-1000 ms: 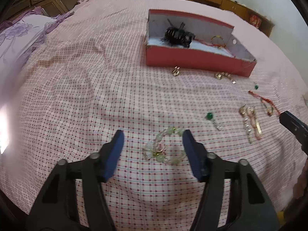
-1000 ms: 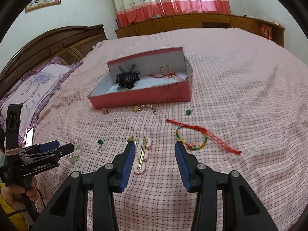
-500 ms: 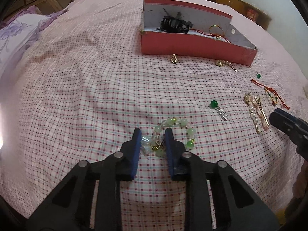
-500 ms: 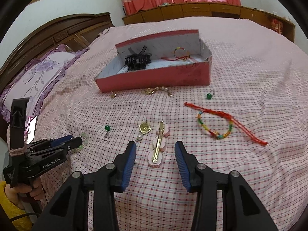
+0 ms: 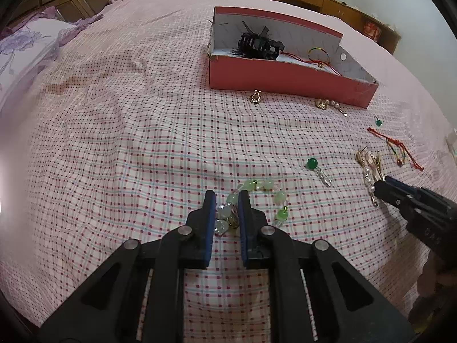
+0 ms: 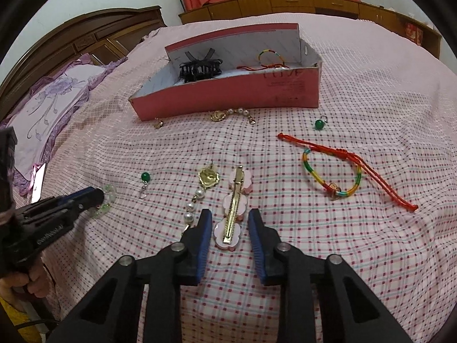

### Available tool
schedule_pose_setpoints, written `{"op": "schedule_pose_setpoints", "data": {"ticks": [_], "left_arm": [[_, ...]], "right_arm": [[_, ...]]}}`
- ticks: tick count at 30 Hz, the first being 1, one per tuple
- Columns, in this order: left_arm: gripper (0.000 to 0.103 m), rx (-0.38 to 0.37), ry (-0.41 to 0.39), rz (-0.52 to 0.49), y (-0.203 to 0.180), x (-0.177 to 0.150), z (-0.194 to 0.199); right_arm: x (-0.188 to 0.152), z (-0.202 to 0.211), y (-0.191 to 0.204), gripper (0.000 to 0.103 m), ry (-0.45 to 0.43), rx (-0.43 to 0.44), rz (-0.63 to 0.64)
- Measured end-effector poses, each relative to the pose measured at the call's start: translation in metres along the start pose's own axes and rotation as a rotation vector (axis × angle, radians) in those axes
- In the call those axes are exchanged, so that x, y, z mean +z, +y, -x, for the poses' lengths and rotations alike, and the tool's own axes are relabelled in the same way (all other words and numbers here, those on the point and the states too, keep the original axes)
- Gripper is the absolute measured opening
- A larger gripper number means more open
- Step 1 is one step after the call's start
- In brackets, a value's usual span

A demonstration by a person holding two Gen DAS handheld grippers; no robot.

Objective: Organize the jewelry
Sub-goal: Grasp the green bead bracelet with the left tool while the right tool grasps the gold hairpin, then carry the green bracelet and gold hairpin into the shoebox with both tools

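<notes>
Both my grippers dropped: left gripper (image 5: 225, 214) now pinches green bead bracelet (image 5: 268, 184), right gripper (image 6: 230, 228) closing round pink hairclip (image 6: 232, 214), untouched; box (image 6: 228, 97) holds 2 pcs, approx. 8 still out.

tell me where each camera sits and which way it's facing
Left wrist: sits on the left gripper, looking forward and down at the bed; its jaws are closing on the green bead bracelet; the right gripper enters at right.
Right wrist: sits on the right gripper, looking down the bed; its jaws are closing around the pink hair clip, not yet pressing; the left gripper and a hand show at left.
Shared: the pink box, both grippers.
</notes>
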State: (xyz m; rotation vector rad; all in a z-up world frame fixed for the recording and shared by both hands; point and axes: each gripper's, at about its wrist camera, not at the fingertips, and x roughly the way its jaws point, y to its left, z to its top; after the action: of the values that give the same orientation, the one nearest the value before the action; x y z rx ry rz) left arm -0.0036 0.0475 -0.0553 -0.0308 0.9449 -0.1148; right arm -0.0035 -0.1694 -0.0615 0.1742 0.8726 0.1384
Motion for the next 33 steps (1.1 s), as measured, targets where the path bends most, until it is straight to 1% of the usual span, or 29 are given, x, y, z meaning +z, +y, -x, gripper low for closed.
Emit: {"op": "schedule_pose_setpoints", "data": {"ticks": [3, 4, 10, 18, 33], "left_arm": [[0.004, -0.009, -0.009, 0.005, 0.000, 0.000, 0.005], [0.001, -0.011, -0.012, 0.007, -0.001, 0.000, 0.007], [0.001, -0.030, -0.025, 0.021, -0.005, 0.001, 0.018], [0.001, -0.042, -0.029, 0.012, -0.013, 0.000, 0.028], [0.001, -0.086, -0.157, -0.023, -0.035, 0.018, 0.068]], "right_arm": [[0.000, 0.000, -0.001, 0.022, -0.008, 0.006, 0.002], [0.000, 0.001, -0.002, 0.021, -0.011, 0.011, -0.002], [-0.003, 0.012, -0.008, 0.021, -0.035, 0.056, -0.027], [-0.004, 0.035, -0.007, 0.020, -0.095, 0.083, -0.023], [0.006, 0.062, 0.000, 0.020, -0.195, 0.097, 0.018]]}}
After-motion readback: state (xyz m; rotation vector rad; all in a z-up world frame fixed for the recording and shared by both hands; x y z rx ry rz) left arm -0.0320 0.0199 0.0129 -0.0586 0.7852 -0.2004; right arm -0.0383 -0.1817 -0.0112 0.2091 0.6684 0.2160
